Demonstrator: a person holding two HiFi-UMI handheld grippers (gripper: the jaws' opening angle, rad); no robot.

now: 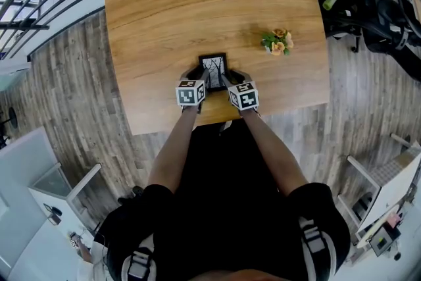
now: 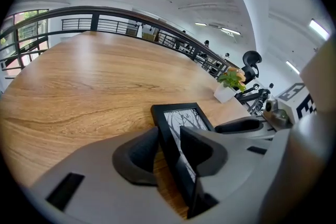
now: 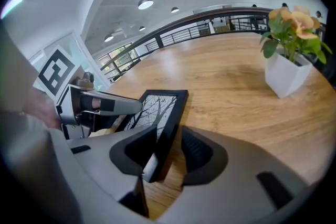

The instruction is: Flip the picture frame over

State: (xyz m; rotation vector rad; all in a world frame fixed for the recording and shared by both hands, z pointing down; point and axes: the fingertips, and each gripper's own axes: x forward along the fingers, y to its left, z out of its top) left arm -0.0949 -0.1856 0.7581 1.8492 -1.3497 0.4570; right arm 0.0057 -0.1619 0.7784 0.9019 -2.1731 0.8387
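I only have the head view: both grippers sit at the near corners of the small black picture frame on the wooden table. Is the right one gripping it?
Observer: No. The right gripper straddles an edge of the small black picture frame, but a strip of light wooden table shows between its outer pad and the frame.
Operator: And the left?
Observer: The left gripper straddles the other edge; whether its pads press on the frame I cannot tell.
Operator: What is the picture?
Observer: The print shows bare dark tree branches on white.

Wooden table [image 1: 164, 10] bears a small potted plant [image 1: 278, 41] and a black picture frame [image 1: 214, 66]
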